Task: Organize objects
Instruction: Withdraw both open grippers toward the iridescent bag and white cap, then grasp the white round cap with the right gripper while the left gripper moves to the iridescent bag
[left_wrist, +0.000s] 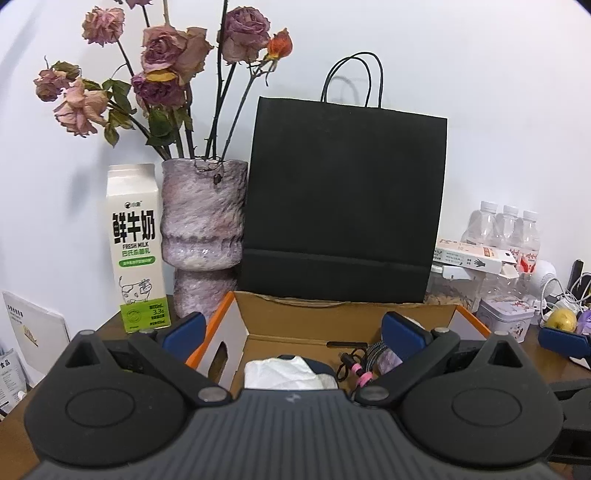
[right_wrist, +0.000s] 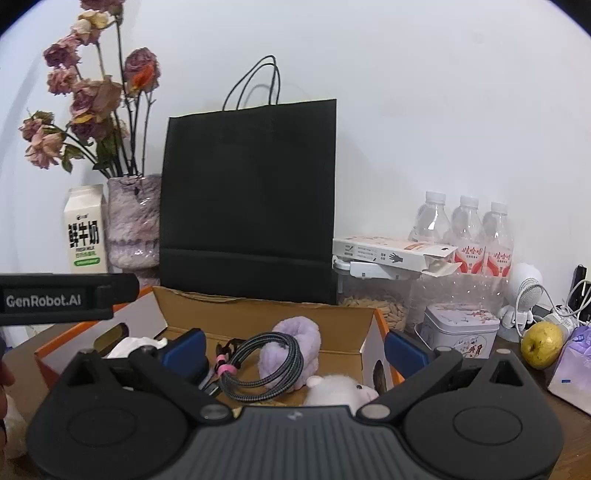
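Both tools hover just in front of the open cardboard box with orange edges (right_wrist: 258, 317), which sits on the brown table before a tall black paper bag with cord handles (right_wrist: 247, 199). The left gripper (left_wrist: 293, 332) has its blue-padded jaws spread wide with nothing between them, and the right gripper (right_wrist: 295, 347) is likewise spread wide and empty.

Inside the box lie a coiled grey braided cable with a pink tie (right_wrist: 273, 362), a lilac fluffy ring-shaped scrunchie (right_wrist: 308, 347) just behind and touching it, a small white-pink plush toy (right_wrist: 340, 391) at the near edge, and crumpled white tissue (left_wrist: 284, 373) on the left side.

Everything in there looks light and soft. The cable should flex but keep its coil thanks to the tie, so I would pinch across the bundled strands near the pink band. The scrunchie and plush will squash under the pads, so a grip across the middle seems safest. The tissue may tear or slip if only an edge is caught.
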